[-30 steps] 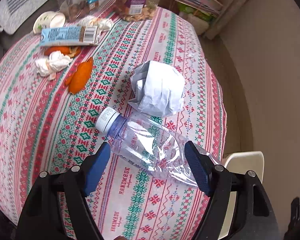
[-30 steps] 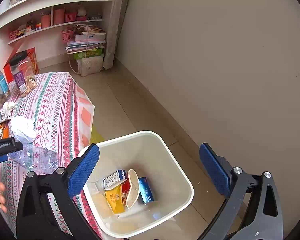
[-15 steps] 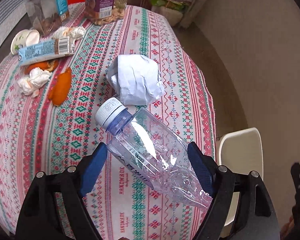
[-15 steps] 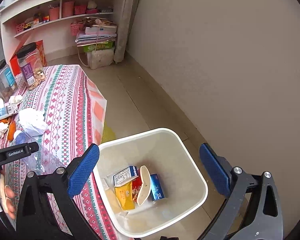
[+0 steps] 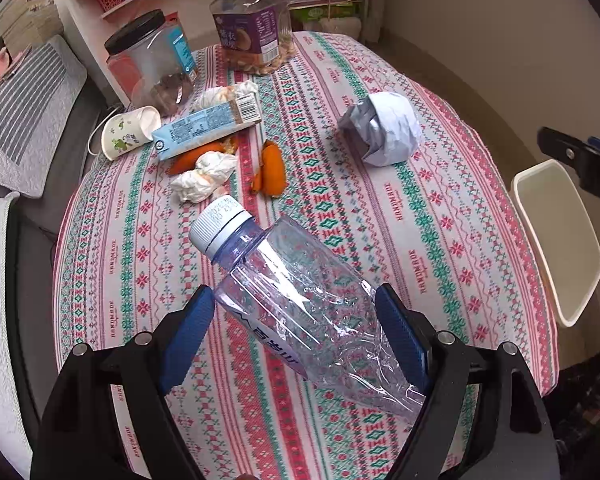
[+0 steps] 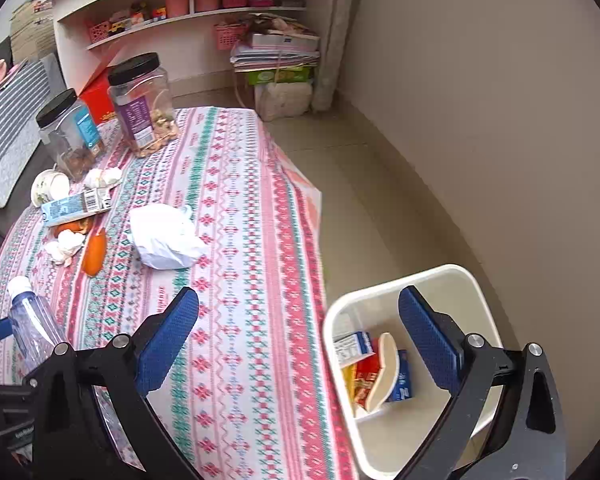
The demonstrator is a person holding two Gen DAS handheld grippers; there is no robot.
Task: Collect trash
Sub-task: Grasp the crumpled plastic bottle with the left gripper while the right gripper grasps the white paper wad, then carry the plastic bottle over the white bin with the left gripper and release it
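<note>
My left claw (image 5: 296,320) grips the bottle (image 5: 300,296) above the worktop (image 5: 440,216), cap pointing to 11 o'clock. My right claw (image 6: 300,336) gapes wide, holding nothing, bin (image 6: 452,280) at 4 o'clock.

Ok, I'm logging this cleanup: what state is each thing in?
Bottle: capped, crushed, held by left gripper.
Right gripper: open, empty.
Bin: open, partly filled.
Cup: on its side.
Carton: lying flat.
Paper: crumpled.
Jars: lidded, upright.
</note>
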